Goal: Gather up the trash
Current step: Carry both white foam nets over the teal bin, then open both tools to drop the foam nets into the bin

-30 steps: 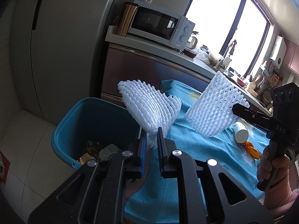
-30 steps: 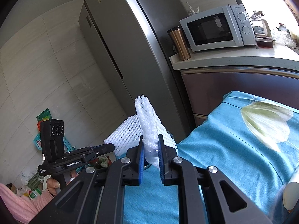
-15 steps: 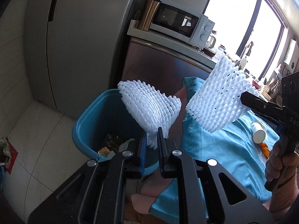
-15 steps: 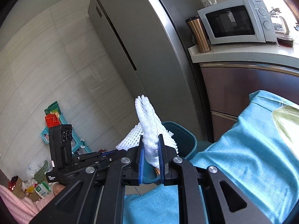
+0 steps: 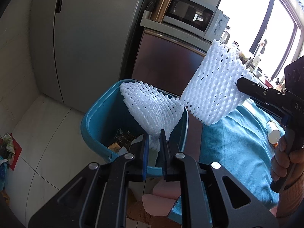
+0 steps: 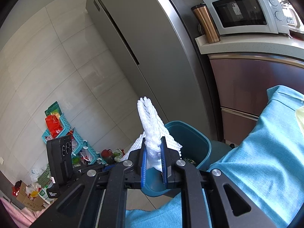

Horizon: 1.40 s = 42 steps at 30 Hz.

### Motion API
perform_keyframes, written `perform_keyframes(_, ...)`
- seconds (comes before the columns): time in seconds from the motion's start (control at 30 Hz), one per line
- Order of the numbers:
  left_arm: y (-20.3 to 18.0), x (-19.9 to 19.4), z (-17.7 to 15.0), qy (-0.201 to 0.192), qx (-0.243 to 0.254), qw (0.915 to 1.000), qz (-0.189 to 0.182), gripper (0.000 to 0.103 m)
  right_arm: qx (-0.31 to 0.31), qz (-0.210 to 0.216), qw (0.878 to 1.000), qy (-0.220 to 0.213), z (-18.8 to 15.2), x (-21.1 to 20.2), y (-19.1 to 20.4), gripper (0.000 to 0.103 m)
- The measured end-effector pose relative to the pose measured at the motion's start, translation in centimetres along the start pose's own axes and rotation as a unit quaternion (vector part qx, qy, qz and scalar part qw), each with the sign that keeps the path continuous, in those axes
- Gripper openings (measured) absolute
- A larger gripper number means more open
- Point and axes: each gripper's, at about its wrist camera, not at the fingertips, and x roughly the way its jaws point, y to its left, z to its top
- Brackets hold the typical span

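My left gripper (image 5: 153,139) is shut on the narrow end of a white foam fruit net (image 5: 152,108). The net hangs over the open teal bin (image 5: 89,119), which holds wrappers and scraps. My right gripper (image 6: 153,148) is shut on a second white foam net (image 6: 150,121). In the left wrist view that second net (image 5: 214,89) hangs just right of the bin, above the table's edge, with a hand (image 5: 283,152) on the handle. From the right wrist view the bin (image 6: 199,144) lies just beyond the net, and the left gripper's housing (image 6: 58,159) sits at lower left.
A tall grey fridge (image 5: 91,38) stands behind the bin. A counter beside it carries a microwave (image 6: 245,9) and a copper tumbler (image 6: 206,24). The blue-clothed table (image 5: 237,148) holds a white bottle (image 5: 273,133). A teal rack (image 6: 62,129) with packets stands on the floor.
Both grippers have carried their nets leftward off the table. The left net now hangs over the bin's opening, and the right net has come up to the bin's edge.
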Motion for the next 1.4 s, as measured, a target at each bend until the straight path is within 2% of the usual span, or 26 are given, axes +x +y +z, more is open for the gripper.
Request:
perform_keyframes(0.4, 0.7, 2.3, -0.4, 0.022, 0.000, 0.9996, 0.017, 0.012, -0.004, -0.020, 0.999, 0.040, -0.3, 4.0, -0.3, 0.012)
perform_keyframes(0.8, 0.8, 5.8, -0.2, 0.045, -0.001, 0.9983, 0.037, 0.013, -0.016, -0.073, 0.994, 0.085, -0.7, 7.6, -0.3, 0.017)
perform_keyframes(0.87, 0.7, 6.4, -0.2, 0.048, -0.002, 0.9981, 0.038, 0.013, -0.015, -0.078, 0.993, 0.087, -0.6, 7.9, -0.3, 0.018)
perform_keyframes(0.93, 0.7, 7.0, -0.3, 0.054, -0.005, 0.9977, 0.040, 0.015, -0.014, -0.086, 0.992, 0.090, -0.6, 8.1, -0.4, 0.027)
perform_keyframes(1.17, 0.9, 8.5, -0.8, 0.061, -0.017, 0.9971, 0.042, 0.019, -0.009, -0.087, 0.992, 0.085, -0.7, 8.0, -0.8, 0.028)
perform_keyframes(1.4, 1.4, 7.7, -1.0, 0.047, -0.023, 0.9979, 0.039, 0.022, -0.004, -0.081, 0.993, 0.080, -1.0, 7.2, -1.2, 0.028)
